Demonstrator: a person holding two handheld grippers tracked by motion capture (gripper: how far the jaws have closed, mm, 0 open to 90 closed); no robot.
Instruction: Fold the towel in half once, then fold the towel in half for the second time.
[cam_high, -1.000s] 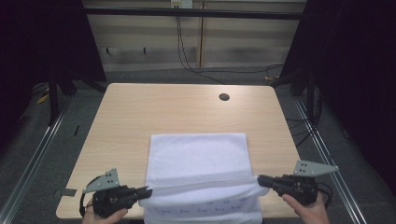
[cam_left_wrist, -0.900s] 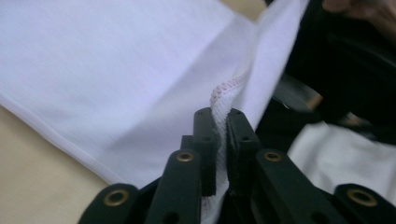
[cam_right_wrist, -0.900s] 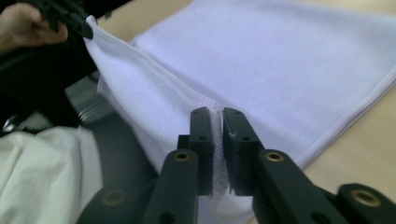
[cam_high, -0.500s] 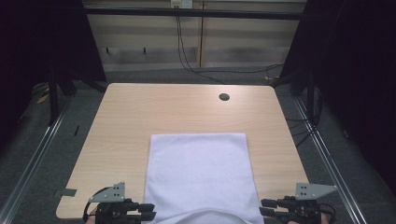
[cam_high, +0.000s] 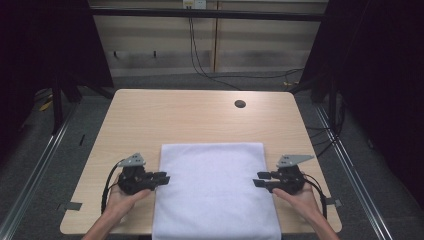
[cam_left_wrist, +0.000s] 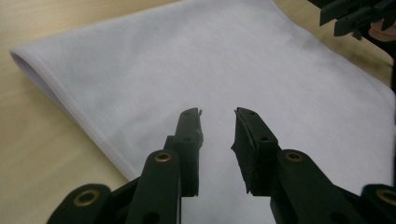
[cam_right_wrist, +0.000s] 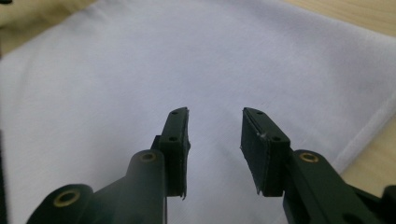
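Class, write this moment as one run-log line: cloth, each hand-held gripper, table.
white rectangular folded cloth: flat, near edge | left hand-held gripper: open, empty, jaws just opening | right hand-held gripper: open, empty, jaws just opening | light wooden table

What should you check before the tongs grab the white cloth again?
1. White cloth lies flat on the table: ok.
2. Left tongs open, having just been opening, nothing between the jaws: ok.
3. Right tongs open, having just been opening, nothing held: ok.
4. Both tongs sit at the cloth's side edges, facing inward: ok.
5. Cloth's near edge fully on the table: cannot tell.
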